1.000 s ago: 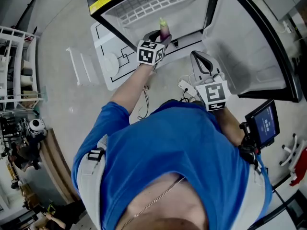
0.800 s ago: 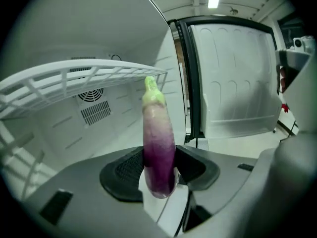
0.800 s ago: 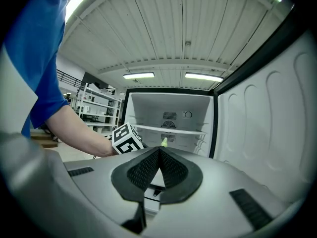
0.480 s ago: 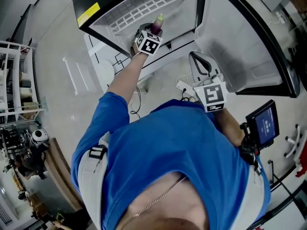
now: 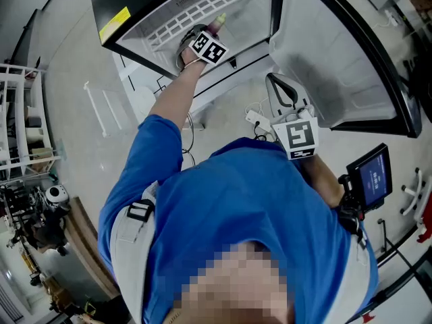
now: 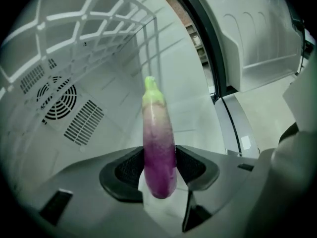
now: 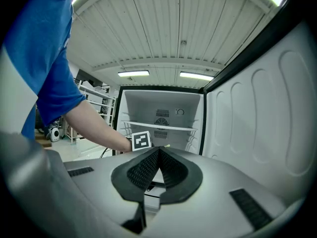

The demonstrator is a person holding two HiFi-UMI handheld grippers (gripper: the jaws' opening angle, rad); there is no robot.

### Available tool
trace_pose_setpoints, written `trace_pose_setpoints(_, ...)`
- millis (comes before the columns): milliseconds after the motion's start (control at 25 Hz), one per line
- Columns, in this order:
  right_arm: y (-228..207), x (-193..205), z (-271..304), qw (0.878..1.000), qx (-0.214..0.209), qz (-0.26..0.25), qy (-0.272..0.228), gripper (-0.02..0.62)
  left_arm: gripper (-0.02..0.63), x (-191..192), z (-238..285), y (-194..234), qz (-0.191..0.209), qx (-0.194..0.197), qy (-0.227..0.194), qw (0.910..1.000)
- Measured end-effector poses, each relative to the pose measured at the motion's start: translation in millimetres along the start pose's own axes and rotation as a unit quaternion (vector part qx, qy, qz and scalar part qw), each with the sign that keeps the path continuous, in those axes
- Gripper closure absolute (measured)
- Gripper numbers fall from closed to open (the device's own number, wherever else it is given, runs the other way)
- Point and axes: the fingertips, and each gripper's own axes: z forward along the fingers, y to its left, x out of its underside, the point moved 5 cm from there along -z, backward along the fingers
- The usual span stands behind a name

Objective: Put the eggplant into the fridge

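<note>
Now the left tool (image 6: pixel 159 168) clamps the eggplant (image 6: pixel 158 133) by its purple end inside the open fridge (image 6: pixel 64 98), under the wire shelf (image 6: pixel 99 24), the right tool (image 7: pixel 158 155) idling shut and empty; next, likely lowering and release.

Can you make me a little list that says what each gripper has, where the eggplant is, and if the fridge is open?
Left gripper: shut on the long purple eggplant with a green tip, gripped at its purple end
Eggplant place: inside the white fridge, below the white wire shelf, held by the gripper, green tip towards the back wall
Right gripper: shut, nothing in it, out in front of the fridge
Fridge door: swung wide open
</note>
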Motion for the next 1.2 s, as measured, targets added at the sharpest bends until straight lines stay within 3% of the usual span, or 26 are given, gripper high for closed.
trace_pose_setpoints(240,-6.2,6.9,-2.8,1.0,0.016,0.001,0.008,0.594,0.403,12.2,29.4,10.1,0.056,-0.013,0.051,0.997)
trace_pose_setpoints(520,-12.1,15.6,-9.1,0.999,0.034,-0.002,0.019,0.594,0.403,28.0,62.9,17.3,0.114,-0.026,0.106,0.9874)
trace_pose_setpoints(720,-17.2,20.2,-14.2,0.999,0.045,-0.005,0.022,0.594,0.403,33.8,78.4,22.3,0.125,-0.026,0.13,0.9832)
trace_pose_setpoints(1200,-23.2,33.8,-24.0,0.997,0.058,0.004,0.05,0.594,0.403,31.8,103.1,24.5,0.121,-0.025,0.139,0.9826)
